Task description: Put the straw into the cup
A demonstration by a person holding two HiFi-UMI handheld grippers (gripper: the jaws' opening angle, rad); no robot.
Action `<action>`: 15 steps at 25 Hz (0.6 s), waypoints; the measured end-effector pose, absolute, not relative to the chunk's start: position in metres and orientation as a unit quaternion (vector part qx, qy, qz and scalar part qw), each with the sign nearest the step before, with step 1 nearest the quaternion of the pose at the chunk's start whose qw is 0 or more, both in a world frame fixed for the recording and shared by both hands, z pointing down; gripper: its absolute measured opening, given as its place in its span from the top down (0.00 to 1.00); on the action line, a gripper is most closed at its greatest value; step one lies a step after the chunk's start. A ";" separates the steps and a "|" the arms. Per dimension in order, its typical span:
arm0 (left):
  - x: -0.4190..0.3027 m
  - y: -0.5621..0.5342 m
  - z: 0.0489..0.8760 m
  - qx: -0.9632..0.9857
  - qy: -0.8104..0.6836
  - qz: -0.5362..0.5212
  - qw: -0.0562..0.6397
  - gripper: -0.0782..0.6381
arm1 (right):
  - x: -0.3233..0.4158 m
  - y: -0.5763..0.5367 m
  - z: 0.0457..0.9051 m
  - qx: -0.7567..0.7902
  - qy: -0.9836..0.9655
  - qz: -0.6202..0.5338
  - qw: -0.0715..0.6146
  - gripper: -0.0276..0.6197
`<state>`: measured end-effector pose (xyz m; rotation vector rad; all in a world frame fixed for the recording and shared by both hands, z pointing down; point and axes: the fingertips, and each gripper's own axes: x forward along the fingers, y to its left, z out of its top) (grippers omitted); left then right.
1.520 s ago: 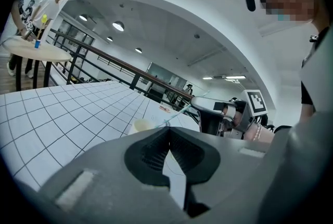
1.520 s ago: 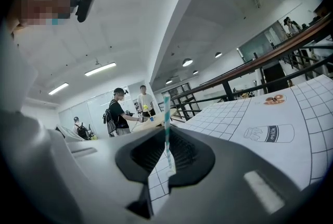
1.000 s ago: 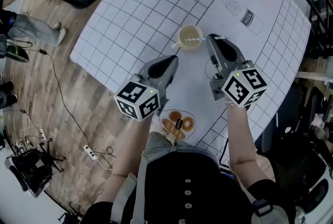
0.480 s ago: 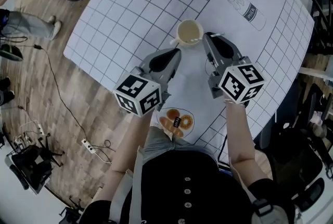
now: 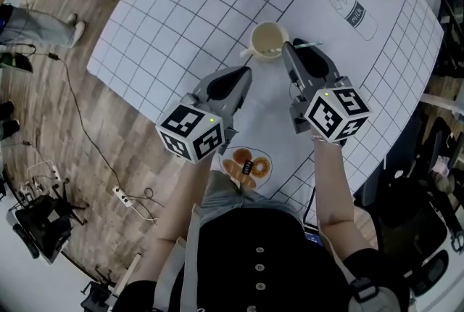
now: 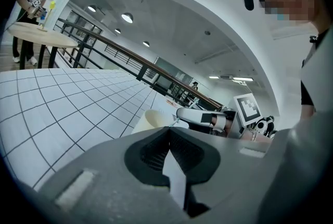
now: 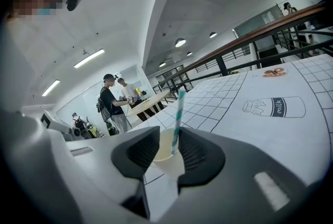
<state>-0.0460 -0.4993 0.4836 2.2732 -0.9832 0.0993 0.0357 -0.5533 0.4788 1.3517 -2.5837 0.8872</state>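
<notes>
A cream paper cup (image 5: 268, 37) stands on the white gridded table (image 5: 181, 6). A teal-and-white striped straw (image 7: 177, 121) stands upright in the cup (image 7: 165, 158), rising between my right gripper's (image 7: 169, 133) pads. The jaws are opening and there is a gap beside the straw. In the head view the right gripper (image 5: 288, 49) is just right of the cup, pointing at it. My left gripper (image 5: 245, 72) hangs a little in front and left of the cup with its jaws shut on nothing. In the left gripper view the gripper (image 6: 169, 130) faces the cup (image 6: 155, 120).
A milk bottle drawing (image 5: 355, 13) and doughnut drawings (image 5: 248, 167) are printed on the table sheet. The table's left edge drops to a wooden floor with a cable (image 5: 87, 136). People (image 7: 112, 100) stand at another table far behind the cup.
My right gripper has sunk a little beside the cup and its jaws have parted around the straw. The left gripper has stayed where it was.
</notes>
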 end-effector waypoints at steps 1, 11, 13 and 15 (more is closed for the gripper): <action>-0.046 -0.500 0.482 0.868 -0.375 0.037 0.324 0.89 | 0.036 -0.554 0.478 0.446 -0.845 0.290 0.045 0.80; -0.044 -0.489 0.466 0.875 -0.371 0.030 0.309 0.89 | 0.040 -0.545 0.484 0.466 -0.825 0.317 0.044 0.60; -0.045 -0.485 0.462 0.876 -0.371 0.027 0.308 0.89 | 0.038 -0.541 0.479 0.467 -0.825 0.315 0.040 0.60; -0.046 -0.481 0.459 0.876 -0.369 0.023 0.308 0.89 | 0.035 -0.535 0.475 0.462 -0.829 0.313 0.038 0.60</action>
